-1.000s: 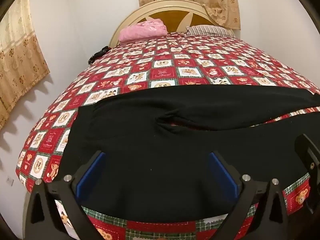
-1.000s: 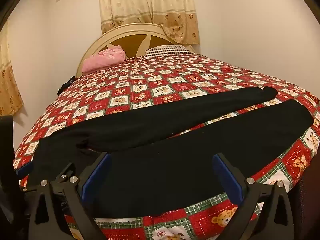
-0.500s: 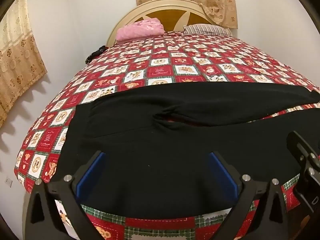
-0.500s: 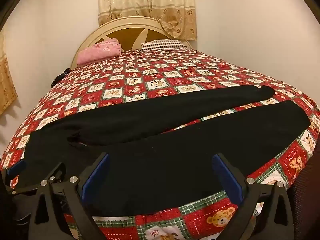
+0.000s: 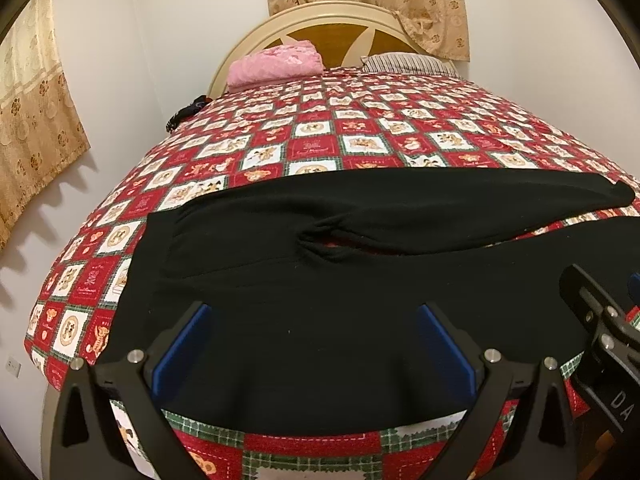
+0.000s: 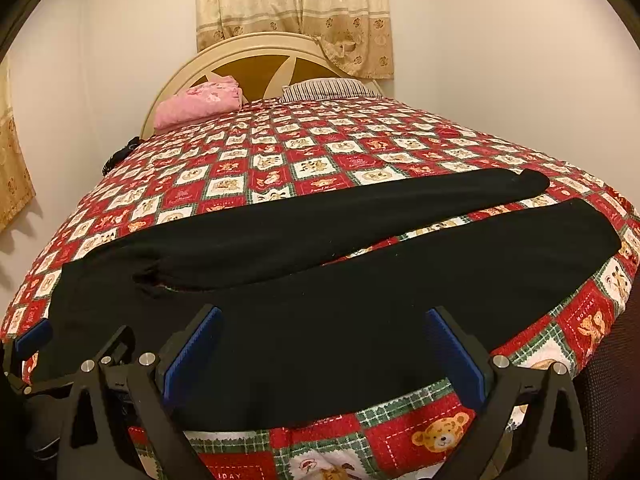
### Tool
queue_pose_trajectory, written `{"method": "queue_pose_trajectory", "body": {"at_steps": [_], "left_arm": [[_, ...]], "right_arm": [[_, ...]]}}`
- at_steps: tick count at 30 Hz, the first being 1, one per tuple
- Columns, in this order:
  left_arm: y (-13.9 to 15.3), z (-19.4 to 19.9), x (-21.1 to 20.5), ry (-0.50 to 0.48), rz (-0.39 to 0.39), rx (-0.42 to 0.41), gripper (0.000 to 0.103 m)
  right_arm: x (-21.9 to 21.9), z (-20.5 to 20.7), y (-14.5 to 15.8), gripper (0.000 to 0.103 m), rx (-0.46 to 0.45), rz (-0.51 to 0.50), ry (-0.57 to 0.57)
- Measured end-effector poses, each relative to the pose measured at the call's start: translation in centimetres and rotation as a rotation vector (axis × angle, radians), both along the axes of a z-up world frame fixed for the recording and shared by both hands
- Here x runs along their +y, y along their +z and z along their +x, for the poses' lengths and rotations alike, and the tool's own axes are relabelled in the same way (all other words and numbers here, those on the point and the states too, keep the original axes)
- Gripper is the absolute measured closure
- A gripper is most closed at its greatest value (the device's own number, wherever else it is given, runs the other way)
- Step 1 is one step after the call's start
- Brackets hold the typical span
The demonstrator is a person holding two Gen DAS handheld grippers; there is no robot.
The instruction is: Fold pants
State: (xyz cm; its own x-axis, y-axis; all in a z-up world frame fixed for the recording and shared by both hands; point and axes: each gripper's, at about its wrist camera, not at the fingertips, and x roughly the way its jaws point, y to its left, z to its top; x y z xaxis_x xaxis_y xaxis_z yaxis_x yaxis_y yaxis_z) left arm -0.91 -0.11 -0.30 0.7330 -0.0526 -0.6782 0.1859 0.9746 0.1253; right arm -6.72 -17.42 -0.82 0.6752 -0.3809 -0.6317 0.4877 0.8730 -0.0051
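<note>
Black pants (image 5: 304, 288) lie flat across the near part of the bed, waistband to the left, two legs spread apart toward the right (image 6: 360, 280). My left gripper (image 5: 312, 344) is open and empty, hovering over the seat of the pants near the bed's front edge. My right gripper (image 6: 320, 348) is open and empty over the near leg. The right gripper's body shows at the right edge of the left wrist view (image 5: 600, 332). The left gripper shows at the left edge of the right wrist view (image 6: 44, 356).
The bed has a red checked bear quilt (image 5: 320, 148). A pink folded blanket (image 5: 276, 62) and a striped pillow (image 5: 404, 64) lie by the headboard. A dark object (image 5: 188, 114) sits at the bed's left edge. Walls stand close on both sides.
Both grippers have drawn back and risen slightly, so more of the pants and bed shows. The pants have not moved. Both grippers stay open.
</note>
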Motion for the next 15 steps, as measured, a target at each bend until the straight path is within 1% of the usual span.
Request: {"method": "queue_pose_trajectory", "body": {"at_steps": [15], "left_arm": [[-0.29,0.26,0.74,0.007,0.004,0.006,0.000]], "right_arm": [[0.68,0.53,-0.43,0.001,0.015,0.002,0.015]]}}
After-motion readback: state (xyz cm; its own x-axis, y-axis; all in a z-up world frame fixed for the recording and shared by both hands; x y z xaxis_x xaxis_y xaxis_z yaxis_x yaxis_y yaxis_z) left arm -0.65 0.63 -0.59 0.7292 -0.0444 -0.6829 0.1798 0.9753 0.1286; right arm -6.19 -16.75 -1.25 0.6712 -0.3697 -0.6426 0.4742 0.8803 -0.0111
